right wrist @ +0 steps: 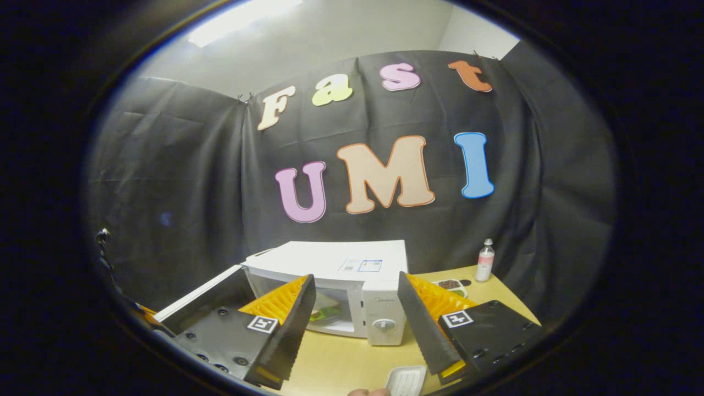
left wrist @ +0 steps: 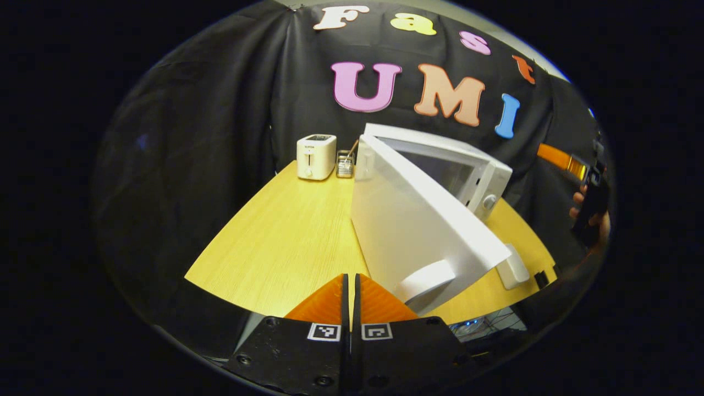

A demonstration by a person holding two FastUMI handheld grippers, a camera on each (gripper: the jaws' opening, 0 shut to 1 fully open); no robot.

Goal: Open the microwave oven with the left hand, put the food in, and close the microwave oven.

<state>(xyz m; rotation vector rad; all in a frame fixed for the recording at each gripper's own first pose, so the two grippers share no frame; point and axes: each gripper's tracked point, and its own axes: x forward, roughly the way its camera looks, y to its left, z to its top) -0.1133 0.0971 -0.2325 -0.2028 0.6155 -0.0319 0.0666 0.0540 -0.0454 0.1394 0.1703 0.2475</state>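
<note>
The white microwave [left wrist: 484, 181] stands on the yellow table [left wrist: 286, 242] with its door [left wrist: 418, 225] swung wide open. The door handle [left wrist: 426, 280] is just right of my left gripper [left wrist: 352, 276], which is shut with nothing between its fingers. In the right gripper view the microwave [right wrist: 335, 264] faces me, its door [right wrist: 198, 300] open to the left. A plate of food [right wrist: 324, 314] lies inside the cavity. My right gripper [right wrist: 355, 278] is open wide and empty in front of it. A hand holds that right gripper [left wrist: 591, 198] at the far right of the left gripper view.
A white toaster [left wrist: 316, 157] and a small wire holder [left wrist: 345, 164] stand at the table's back. A small white tray [right wrist: 406, 379] lies near the front edge. A bottle [right wrist: 485, 259] and a dish of dark food [right wrist: 450, 285] sit right of the microwave.
</note>
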